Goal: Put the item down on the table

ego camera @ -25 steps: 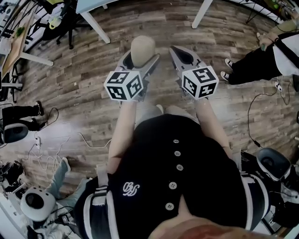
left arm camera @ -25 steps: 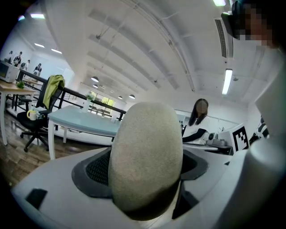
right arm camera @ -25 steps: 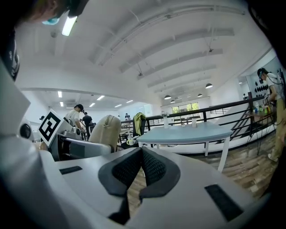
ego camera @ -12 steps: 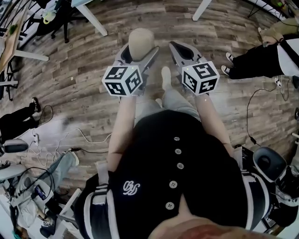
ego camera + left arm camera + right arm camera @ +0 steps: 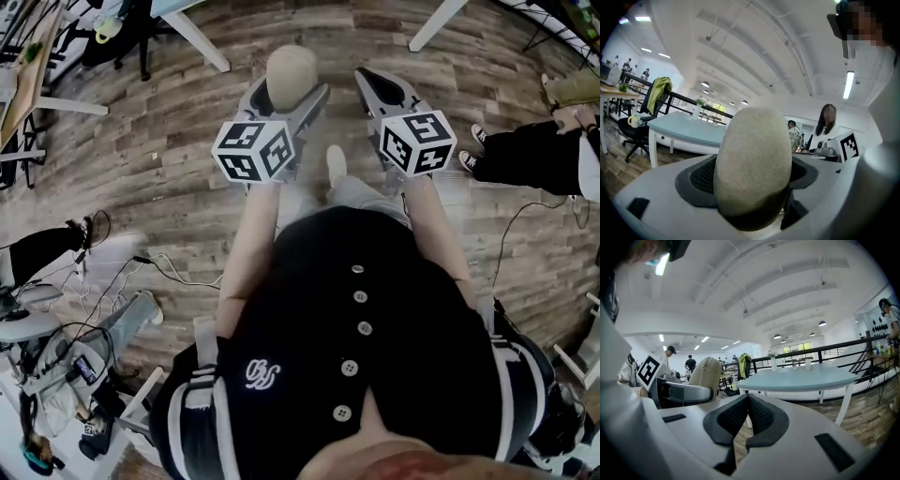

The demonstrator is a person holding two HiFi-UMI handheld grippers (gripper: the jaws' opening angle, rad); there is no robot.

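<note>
1. Beige and egg-shaped, the item (image 5: 292,75) stands upright between the jaws of the left gripper (image 5: 289,94). The jaws are spread wide and press on its flanks from both sides (its rounded top pokes above them).
2. In the left gripper view the item fills the middle and blocks most of what lies behind. Its lower end is in shadow, sunk between the jaws.
3. The right gripper (image 5: 747,401) carries nothing, and its dark pads meet at the tips.
4. Both grippers are over the wooden floor (image 5: 141,169), so the item is not on any table.
5. The pale blue table (image 5: 797,380) stands ahead, apart from the grippers. The head view's top edge shows only white legs.
6. The wearer's black shirt (image 5: 366,347) hides the floor beneath. A bystander (image 5: 534,155) at the right edge is cut off, showing mostly dark trousers and shoes.
</note>
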